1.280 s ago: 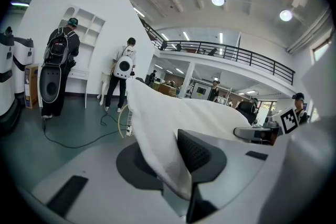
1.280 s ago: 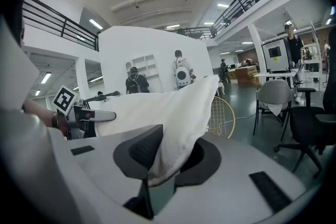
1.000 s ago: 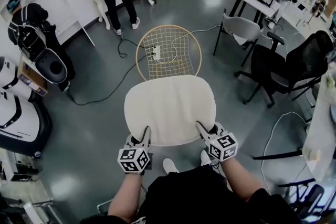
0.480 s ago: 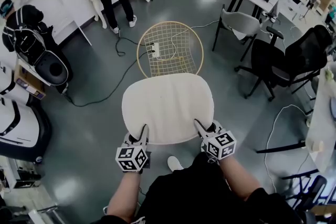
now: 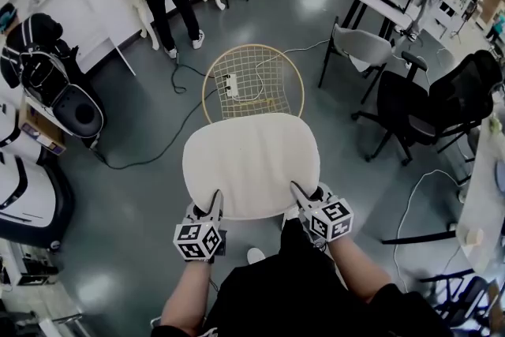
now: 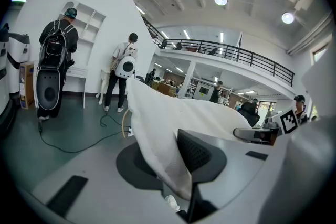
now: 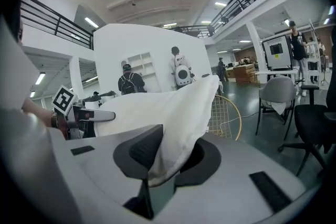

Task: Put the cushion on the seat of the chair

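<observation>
While the cushion (image 5: 251,163) is held off the floor, its near left corner is clamped in the closed left gripper (image 5: 215,203) and its near right corner is pinched by the right gripper (image 5: 297,193). The near rim of the wire chair (image 5: 254,46) beyond is overlapped by the cushion in the head view. Nothing has been laid on the seat yet; the placing and release are judged to be left.

A glossy grey concrete floor (image 5: 142,201) carries a round gold wire chair (image 5: 254,59). A white power strip (image 5: 232,83) lies beneath its mesh, its black cable (image 5: 170,140) trailing left. A grey shell chair (image 5: 361,47) and a black swivel office chair (image 5: 430,102) stand to the right.
</observation>
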Demonstrator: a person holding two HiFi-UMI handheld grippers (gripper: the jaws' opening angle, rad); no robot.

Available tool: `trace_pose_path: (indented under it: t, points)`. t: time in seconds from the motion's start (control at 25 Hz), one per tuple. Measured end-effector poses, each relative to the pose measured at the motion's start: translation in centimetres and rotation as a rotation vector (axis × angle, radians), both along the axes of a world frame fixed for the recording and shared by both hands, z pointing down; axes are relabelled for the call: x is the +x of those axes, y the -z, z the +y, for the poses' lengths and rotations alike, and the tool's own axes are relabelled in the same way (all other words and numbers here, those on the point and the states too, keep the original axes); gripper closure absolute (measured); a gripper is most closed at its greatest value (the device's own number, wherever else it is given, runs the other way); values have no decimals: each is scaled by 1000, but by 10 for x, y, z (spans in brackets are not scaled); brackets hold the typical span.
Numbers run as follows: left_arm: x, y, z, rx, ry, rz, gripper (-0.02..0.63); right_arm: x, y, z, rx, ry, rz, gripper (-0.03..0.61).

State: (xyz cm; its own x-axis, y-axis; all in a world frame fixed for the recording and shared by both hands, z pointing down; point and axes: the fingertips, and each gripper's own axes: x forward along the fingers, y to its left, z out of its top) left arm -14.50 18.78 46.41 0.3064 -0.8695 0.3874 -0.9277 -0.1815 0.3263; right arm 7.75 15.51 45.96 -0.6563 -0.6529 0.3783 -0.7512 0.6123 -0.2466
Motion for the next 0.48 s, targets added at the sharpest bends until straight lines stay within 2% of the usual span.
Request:
trace_pose_path:
  t: [0.48]
  points:
    - [23,-17,-138,-35,30,0,514,21,-21,-145,-15,52,8,497]
